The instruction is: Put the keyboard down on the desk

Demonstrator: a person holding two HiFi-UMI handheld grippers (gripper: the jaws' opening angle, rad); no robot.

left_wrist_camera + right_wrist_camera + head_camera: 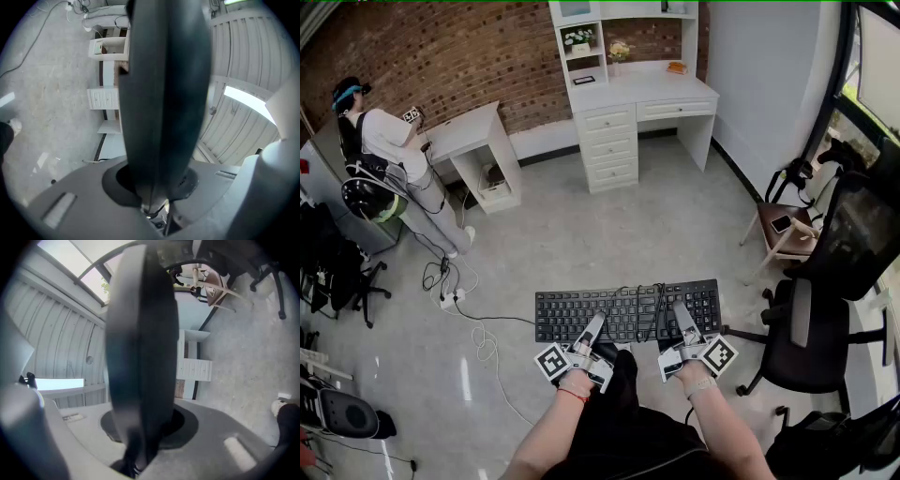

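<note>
Left gripper (596,326) and right gripper (682,317) each clamp the near edge of the black keyboard (572,314), jaws narrow on it, holding it keys-up in the air above the grey floor (581,225). Farther off, the white desk (642,92) stands against the brick wall (459,47).

Left gripper (596,323) and right gripper (681,311) level, side by side, fingers (592,334) pinched tight.
</note>
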